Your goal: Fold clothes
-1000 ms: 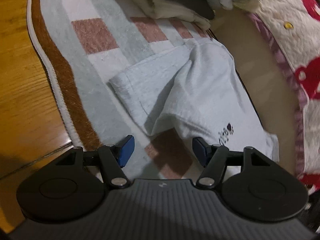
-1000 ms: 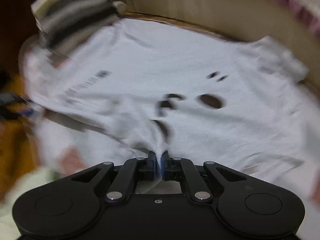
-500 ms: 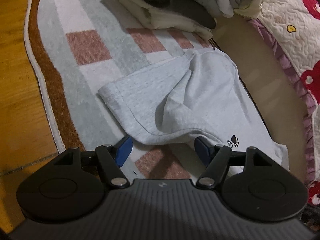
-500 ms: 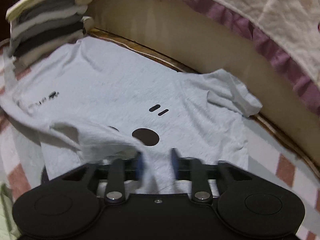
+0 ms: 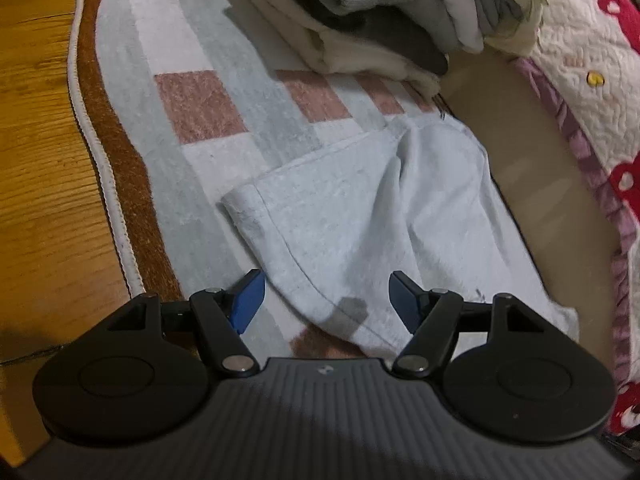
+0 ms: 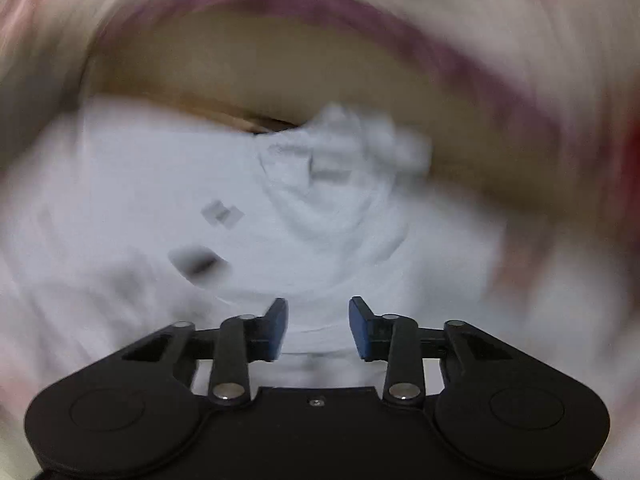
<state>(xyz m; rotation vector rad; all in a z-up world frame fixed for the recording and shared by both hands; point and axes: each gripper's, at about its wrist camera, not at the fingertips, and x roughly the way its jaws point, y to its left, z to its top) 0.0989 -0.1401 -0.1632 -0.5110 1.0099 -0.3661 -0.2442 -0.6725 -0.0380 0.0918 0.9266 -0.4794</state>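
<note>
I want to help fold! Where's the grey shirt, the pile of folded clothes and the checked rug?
grey shirt (image 5: 360, 216): left wrist view, middle of its cloth.
pile of folded clothes (image 5: 368, 12): left wrist view, stacked layers.
checked rug (image 5: 200, 106): left wrist view, pink square.

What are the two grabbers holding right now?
Nothing. The left gripper is open over the shirt's hem, and the right gripper is open above the shirt too.

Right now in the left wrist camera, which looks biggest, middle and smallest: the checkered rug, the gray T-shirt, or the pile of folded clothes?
1. Checkered rug: it covers the most of the view.
2. Gray T-shirt.
3. Pile of folded clothes: smallest, though it sits farther away and is cut off at the top, so this is unsure.
</note>
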